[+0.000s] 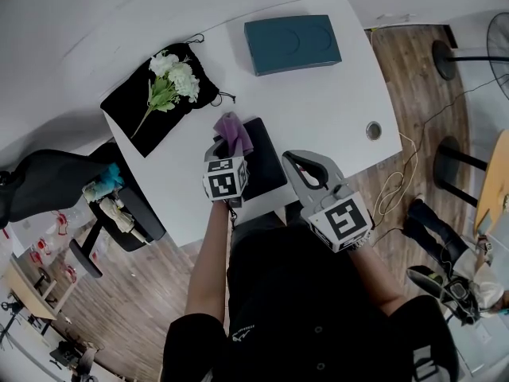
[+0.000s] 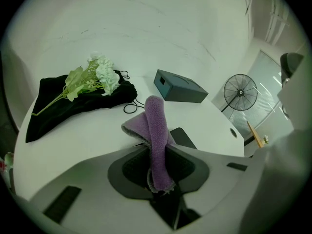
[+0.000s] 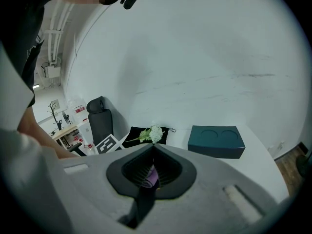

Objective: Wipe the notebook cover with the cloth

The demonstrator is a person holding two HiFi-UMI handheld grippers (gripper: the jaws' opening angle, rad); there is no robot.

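A purple cloth hangs folded from my left gripper, which is shut on it just above the black notebook. The notebook lies flat near the front edge of the white table. In the left gripper view the purple cloth stands up between the jaws of the left gripper, and a corner of the notebook shows behind it. My right gripper hovers at the notebook's right side, jaws together and empty. Past the tips of the right gripper, that gripper's own view shows a scrap of purple.
A teal box sits at the table's back. A black pouch with white flowers lies at the back left. A round cable hole is at the right edge. An office chair stands left of the table.
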